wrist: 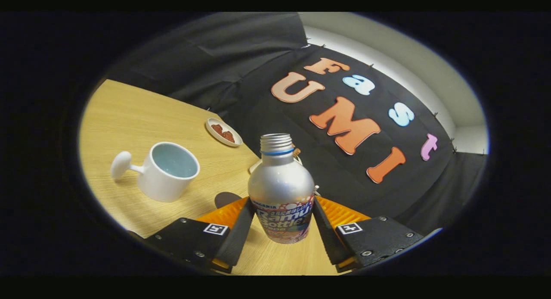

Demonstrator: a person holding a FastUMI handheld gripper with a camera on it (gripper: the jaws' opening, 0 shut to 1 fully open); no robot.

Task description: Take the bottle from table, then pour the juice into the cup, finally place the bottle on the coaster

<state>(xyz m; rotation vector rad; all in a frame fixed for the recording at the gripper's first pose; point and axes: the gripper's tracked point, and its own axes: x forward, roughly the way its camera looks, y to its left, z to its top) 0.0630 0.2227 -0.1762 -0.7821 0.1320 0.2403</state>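
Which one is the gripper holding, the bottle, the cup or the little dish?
The silver bottle. It sits between the gripper fingers, both pressing its label. The white cup and the small dish stand apart on the table.

1. The silver bottle (281, 191), uncapped with a printed label, stands upright between the fingers.
2. The white cup (168, 171) sits empty on the table, beside the bottle.

Bare table (129, 113) lies open around the cup (165, 172); small dish (224, 132) stands beyond.
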